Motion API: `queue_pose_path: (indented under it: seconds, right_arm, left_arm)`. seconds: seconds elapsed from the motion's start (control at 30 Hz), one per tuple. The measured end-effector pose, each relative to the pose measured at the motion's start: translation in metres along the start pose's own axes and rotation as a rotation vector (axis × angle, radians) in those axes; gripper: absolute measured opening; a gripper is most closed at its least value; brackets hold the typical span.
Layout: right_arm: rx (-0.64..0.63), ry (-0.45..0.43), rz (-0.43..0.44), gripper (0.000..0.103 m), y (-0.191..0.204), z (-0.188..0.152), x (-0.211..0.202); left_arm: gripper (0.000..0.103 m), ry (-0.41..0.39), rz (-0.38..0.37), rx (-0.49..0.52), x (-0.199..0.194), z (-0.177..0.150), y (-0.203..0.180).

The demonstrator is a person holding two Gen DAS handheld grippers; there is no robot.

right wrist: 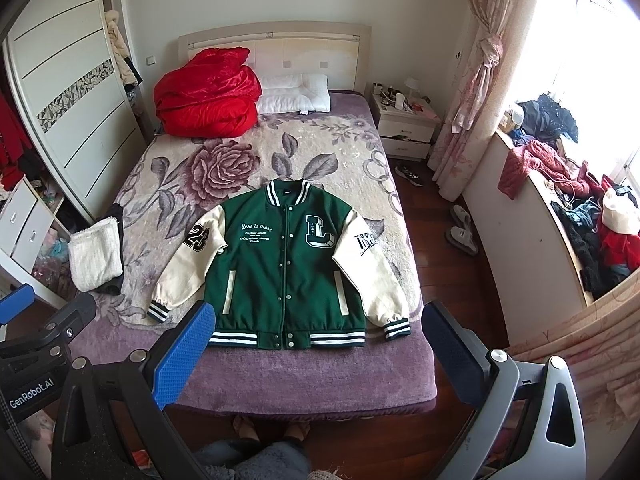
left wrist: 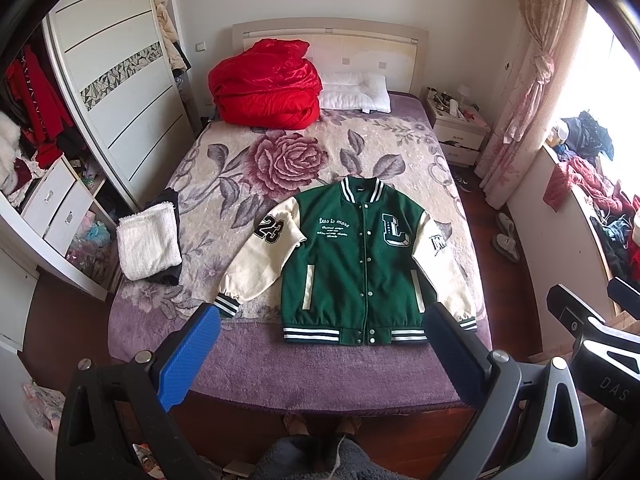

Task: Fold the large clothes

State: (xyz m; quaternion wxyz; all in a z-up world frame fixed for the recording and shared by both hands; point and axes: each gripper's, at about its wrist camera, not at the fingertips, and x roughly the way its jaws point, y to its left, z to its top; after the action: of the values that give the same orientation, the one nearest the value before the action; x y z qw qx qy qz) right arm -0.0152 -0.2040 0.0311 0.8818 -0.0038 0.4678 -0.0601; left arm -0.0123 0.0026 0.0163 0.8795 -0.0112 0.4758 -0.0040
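Both hand-held grippers, left (left wrist: 320,334) and right (right wrist: 316,330), gape empty above jacket (right wrist: 286,276) on floral bed (right wrist: 320,148)

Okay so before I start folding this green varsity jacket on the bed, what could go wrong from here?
1. The jacket lies close to the foot edge of the bed, so pulling its hem toward you might drag it off.
2. Its cream sleeves are splayed wide; grabbing one with only the left gripper could skew the body.
3. The folded white garment sits near the bed's left edge, and a swung sleeve may knock it off.
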Motion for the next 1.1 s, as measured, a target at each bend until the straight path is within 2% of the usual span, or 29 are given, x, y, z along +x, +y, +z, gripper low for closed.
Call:
queue_pose_path:
  seconds: [0.73,0.8,1.1]
  right_arm:
    - [-0.009,-0.012,0.003,0.103,0.010,-0.006,-0.014]
    - [-0.009,-0.014,0.001,0.103,0.011,-0.006,-0.015]
    - [-0.010,-0.015,0.000,0.103,0.014,-0.001,-0.016]
  left_arm:
    - [0.103,-0.008,0.001,-0.017,-0.004,0.011,0.010]
    - [0.103,-0.010,-0.001,-0.013,-0.005,0.003,0.011]
    - [0.103,-0.014,-0.005,-0.017,-0.002,0.017,0.016]
